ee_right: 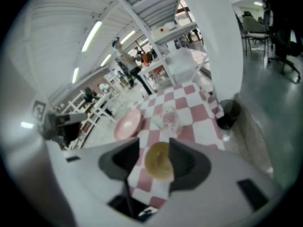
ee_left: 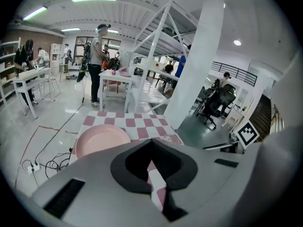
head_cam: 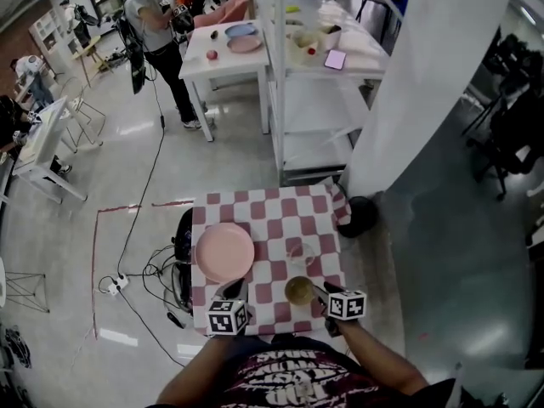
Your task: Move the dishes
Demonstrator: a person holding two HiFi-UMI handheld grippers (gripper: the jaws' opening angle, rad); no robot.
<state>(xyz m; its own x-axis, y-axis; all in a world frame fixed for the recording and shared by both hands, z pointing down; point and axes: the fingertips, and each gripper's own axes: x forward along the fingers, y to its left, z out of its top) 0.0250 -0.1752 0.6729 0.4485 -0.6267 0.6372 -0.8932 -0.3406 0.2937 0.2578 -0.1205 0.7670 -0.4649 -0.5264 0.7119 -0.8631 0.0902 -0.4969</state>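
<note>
The right gripper [head_cam: 321,292] hangs wide open above the yellow bowl [head_cam: 299,291] near the checkered table's [head_cam: 280,211] front edge — a clumsy dip could knock it off. The left gripper [head_cam: 236,291], closed and empty, hovers by the pink plate [head_cam: 224,252].

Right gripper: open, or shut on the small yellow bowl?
Open. The right gripper has its jaws apart in its own view; the small yellow bowl shows in the gap, on the pink-checked tablecloth.

Head looks steeply down; all views share table [head_cam: 280,211].
</note>
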